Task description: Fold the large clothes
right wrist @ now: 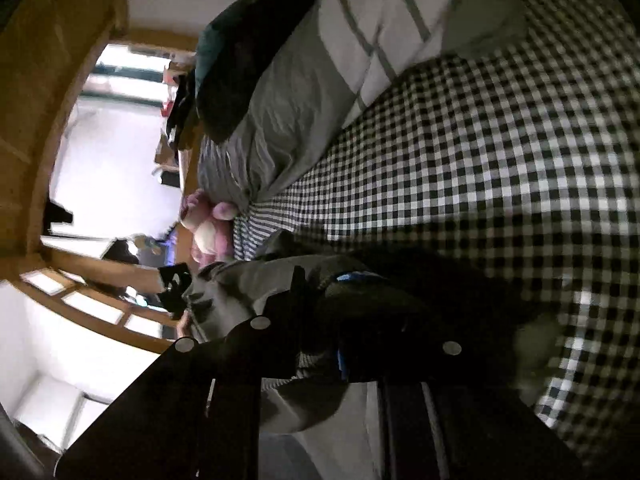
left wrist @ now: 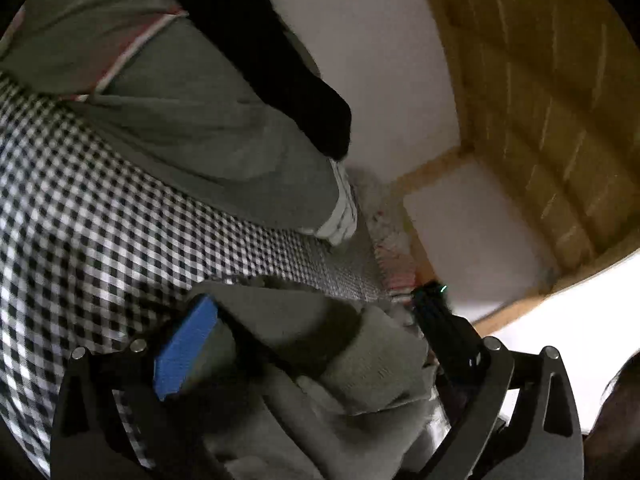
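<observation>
Grey fabric, a large garment [left wrist: 344,360], bunched in folds between the wide-spread fingers of the left hand-held gripper [left wrist: 316,344]. Blue pad [left wrist: 186,344] on one finger facing the cloth, the opposite black finger [left wrist: 448,328] standing well apart at the other side; jaws fully open, neither pad seen pressing the cloth. Lying on a bed covered with a black-and-white checked cover [left wrist: 100,208], with a grey duvet [left wrist: 180,112] heaped beyond and a black garment [left wrist: 272,52] draped over that. White wall and wooden frame [left wrist: 520,100] past the bed's end.

Seen from the right wrist, heavily blurred and dark: right hand-held gripper [right wrist: 340,304] with jaws nearly closed, grey cloth [right wrist: 256,280] gathered at and under its fingers, a sliver of blue pad [right wrist: 352,278] showing. Hard to tell for certain whether the cloth is pinched, though fabric appears caught between the fingers. Checked cover [right wrist: 500,140] spread beyond, a pink soft toy [right wrist: 208,224] at the bed's edge, a grey and white pillow [right wrist: 380,24] farther off.
</observation>
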Available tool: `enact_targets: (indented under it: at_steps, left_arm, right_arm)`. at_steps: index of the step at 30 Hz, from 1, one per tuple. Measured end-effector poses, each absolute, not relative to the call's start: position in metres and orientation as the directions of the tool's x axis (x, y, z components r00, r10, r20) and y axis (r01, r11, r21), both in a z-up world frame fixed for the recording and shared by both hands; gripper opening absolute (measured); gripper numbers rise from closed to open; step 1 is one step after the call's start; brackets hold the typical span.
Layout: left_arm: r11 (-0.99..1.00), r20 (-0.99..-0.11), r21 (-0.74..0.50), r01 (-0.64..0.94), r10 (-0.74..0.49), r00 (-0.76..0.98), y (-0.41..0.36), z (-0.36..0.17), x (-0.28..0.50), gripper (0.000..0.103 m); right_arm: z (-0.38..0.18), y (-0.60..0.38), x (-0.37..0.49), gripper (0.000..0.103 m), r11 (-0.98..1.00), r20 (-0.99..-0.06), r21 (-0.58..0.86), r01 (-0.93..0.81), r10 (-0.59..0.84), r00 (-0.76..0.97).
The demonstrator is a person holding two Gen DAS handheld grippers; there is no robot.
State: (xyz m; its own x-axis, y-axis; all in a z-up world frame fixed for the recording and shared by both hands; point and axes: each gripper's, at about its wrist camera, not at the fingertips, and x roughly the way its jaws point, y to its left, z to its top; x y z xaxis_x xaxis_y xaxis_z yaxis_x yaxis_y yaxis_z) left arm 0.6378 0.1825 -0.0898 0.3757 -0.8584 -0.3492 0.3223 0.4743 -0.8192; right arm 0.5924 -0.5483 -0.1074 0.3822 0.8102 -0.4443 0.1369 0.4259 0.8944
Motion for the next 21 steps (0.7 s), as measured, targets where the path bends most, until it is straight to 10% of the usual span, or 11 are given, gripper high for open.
enact_targets:
  at_steps: [4, 5, 6, 7, 13, 21]
  left_arm:
    - [0.5, -0.331, -0.753, 0.427, -0.85, 0.411, 0.178, -0.063, 0.612, 0.097]
    - [0.463, -0.288, -0.762, 0.454, -0.869, 0.403, 0.176, -0.057, 0.602, 0.097]
    - [0.409, -0.23, -0.761, 0.503, -0.896, 0.379, 0.169, -0.049, 0.588, 0.097]
    - [0.365, -0.199, -0.756, 0.542, -0.919, 0.342, 0.158, -0.046, 0.577, 0.097]
    - [0.592, -0.587, -0.689, 0.418, -0.794, 0.157, 0.062, -0.114, 0.599, 0.097]
    - [0.686, -0.685, -0.686, 0.244, -0.721, 0.102, 0.03, -0.147, 0.67, 0.097]
  right_arm:
    - [-0.136, -0.552, 0.595, 0.02, 0.341, -0.434, 0.896, 0.283, 0.805, 0.404]
    - [-0.14, -0.55, 0.596, 0.036, 0.315, -0.414, 0.905, 0.285, 0.807, 0.421]
    - [-0.141, -0.551, 0.599, 0.081, 0.25, -0.353, 0.93, 0.269, 0.809, 0.47]
    - [-0.137, -0.555, 0.6, 0.098, 0.215, -0.323, 0.942, 0.256, 0.789, 0.523]
    - [-0.094, -0.563, 0.602, 0.101, 0.332, -0.392, 0.917, 0.221, 0.644, 0.657]
    - [-0.099, -0.472, 0.575, 0.1, 0.79, -0.789, 0.597, 0.139, 0.547, 0.279]
